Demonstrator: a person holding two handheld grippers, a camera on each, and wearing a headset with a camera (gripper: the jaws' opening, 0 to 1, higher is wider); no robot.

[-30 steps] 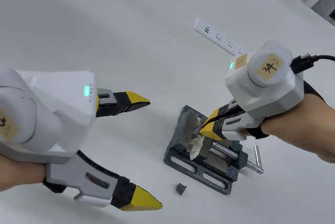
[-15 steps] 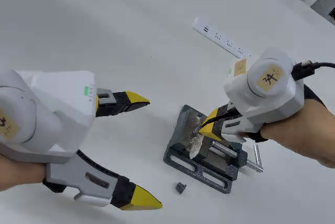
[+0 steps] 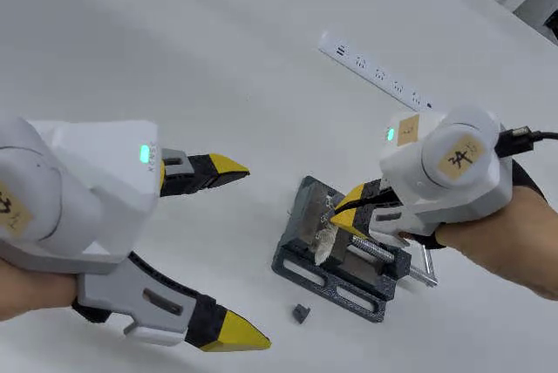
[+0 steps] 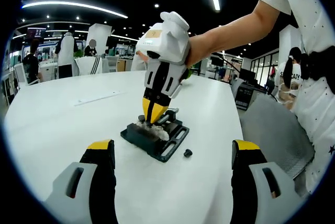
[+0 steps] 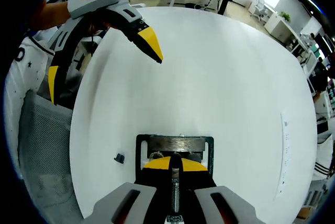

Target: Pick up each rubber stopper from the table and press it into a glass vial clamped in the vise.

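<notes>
One rubber stopper lies beside the vise, power strip beyond.

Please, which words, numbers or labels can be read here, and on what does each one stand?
"24", handwritten, uncertain: on the tan sticker atop the right gripper.
Unreadable, too small: the side sticker on that gripper; the print beside the green light on the left gripper.
Cut off: the edge sticker on the left gripper.
Blurred: marks on the power strip.
</notes>
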